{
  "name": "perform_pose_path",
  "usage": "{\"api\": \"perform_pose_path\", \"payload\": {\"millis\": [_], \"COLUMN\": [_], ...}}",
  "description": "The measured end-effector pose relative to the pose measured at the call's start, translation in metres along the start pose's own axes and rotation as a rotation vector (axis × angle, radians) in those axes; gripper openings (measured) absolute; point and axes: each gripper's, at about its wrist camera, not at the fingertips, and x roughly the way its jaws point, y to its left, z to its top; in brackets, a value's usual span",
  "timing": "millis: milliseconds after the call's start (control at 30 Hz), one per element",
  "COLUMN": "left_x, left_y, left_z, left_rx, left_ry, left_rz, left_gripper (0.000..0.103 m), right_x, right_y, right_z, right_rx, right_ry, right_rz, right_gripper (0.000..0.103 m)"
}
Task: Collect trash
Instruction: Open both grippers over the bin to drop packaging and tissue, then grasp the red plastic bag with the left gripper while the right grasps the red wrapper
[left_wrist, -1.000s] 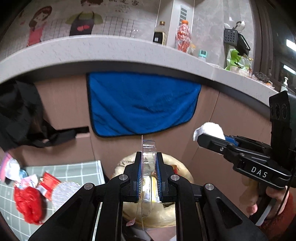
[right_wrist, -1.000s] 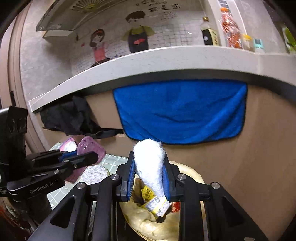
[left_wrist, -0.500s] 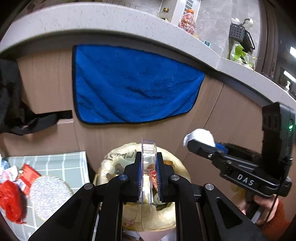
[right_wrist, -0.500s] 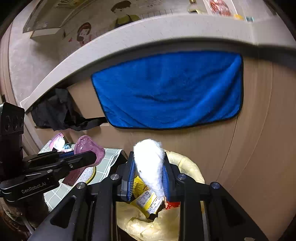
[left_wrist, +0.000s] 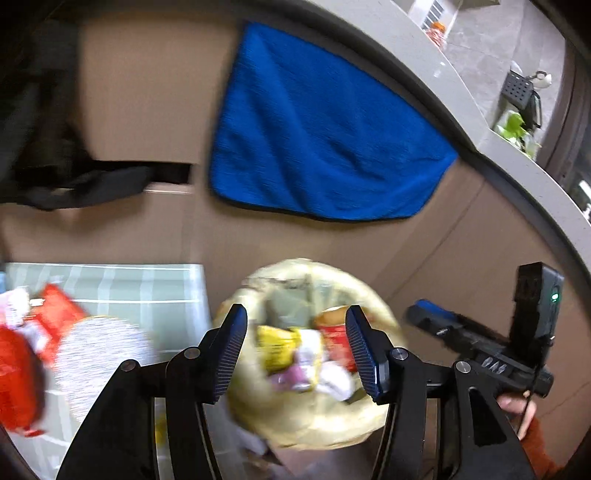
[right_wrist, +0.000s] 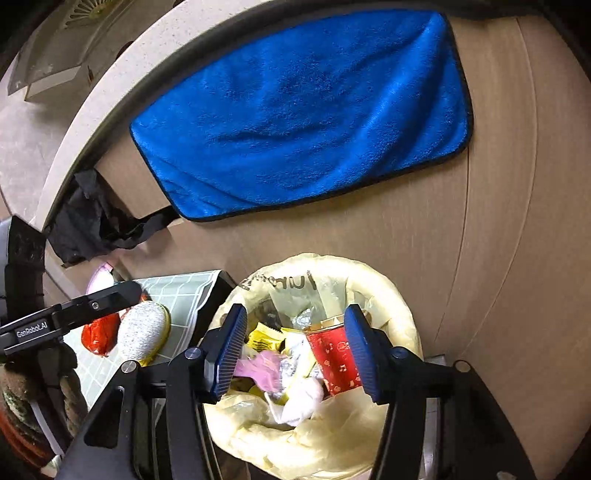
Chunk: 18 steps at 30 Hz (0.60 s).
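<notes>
Right wrist view: the round bin lined with a pale yellow plastic bag (right_wrist: 325, 435) sits mouth-up below both tools. The right gripper (right_wrist: 295, 347) gapes wide; its white cotton wad (right_wrist: 301, 400) now lies atop the trash. The left gripper (left_wrist: 297, 349) is wide too, its clear plastic piece released. Remaining wrappers (right_wrist: 98, 334) lie beside the bin.

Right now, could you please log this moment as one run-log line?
left gripper: jaws open, empty | right gripper: jaws open, empty | both above trash bin | white wad in bin
</notes>
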Motion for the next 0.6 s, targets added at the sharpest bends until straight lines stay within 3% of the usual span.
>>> {"api": "perform_pose_path", "payload": {"millis": [267,467,600], "left_x": [-0.094,-0.16,-0.188], "left_y": [0.074,0.161,0.215], "left_z": [-0.015,-0.024,-0.037], "left_rx": [-0.046,-0.166,-0.253], "left_ry": [-0.137,-0.231,-0.24], "left_rz": [0.192,0.239,0.294], "left_gripper": [0.055,0.055,0.055], "right_x": [-0.023,-0.011,0.005], "right_y": [0.052,0.121,0.164], "right_z": [0.004,0.001,-0.007], "right_rx": [-0.083,-0.202,-0.269], "right_ry": [-0.059,-0.026,-0.009], "right_rz": [0.035,0.112,0.132], "right_gripper": [0.053,0.053,0.053]}}
